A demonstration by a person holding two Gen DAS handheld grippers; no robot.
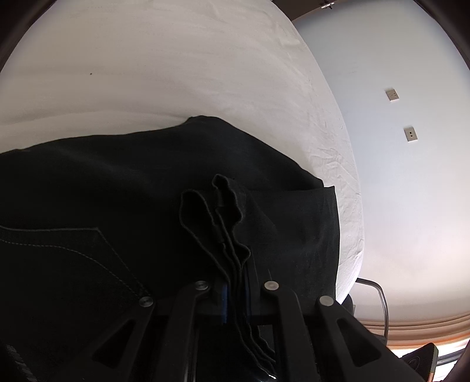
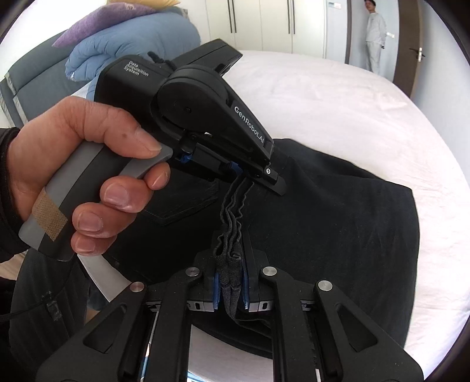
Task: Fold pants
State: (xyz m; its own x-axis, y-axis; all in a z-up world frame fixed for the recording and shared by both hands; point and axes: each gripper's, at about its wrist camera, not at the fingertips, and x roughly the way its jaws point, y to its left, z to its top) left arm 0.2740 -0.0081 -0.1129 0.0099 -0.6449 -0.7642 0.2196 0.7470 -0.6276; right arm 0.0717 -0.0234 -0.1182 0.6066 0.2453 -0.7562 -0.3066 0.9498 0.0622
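Right wrist view, from its left edge: a bare hand (image 2: 85, 182) grips the grey handle of the left claw (image 2: 245, 176), with blue and purple bedding (image 2: 129, 44) piled behind it. Further right a white-sheeted bed (image 2: 337, 111) fills the room's middle, backed by white wardrobe doors (image 2: 264, 23), a person in pale clothes (image 2: 374, 35) standing by the doorway. Black pants (image 2: 337, 211) lie spread across the bed, one bunched edge stretched between both claws. Left claw is clenched on that wavy hem; right claw (image 2: 230, 289), nearest the camera, likewise grasps the gathered layers between its blue pads (image 2: 216, 291). Left wrist view shows the left claw (image 1: 236, 291) pinching the hem.
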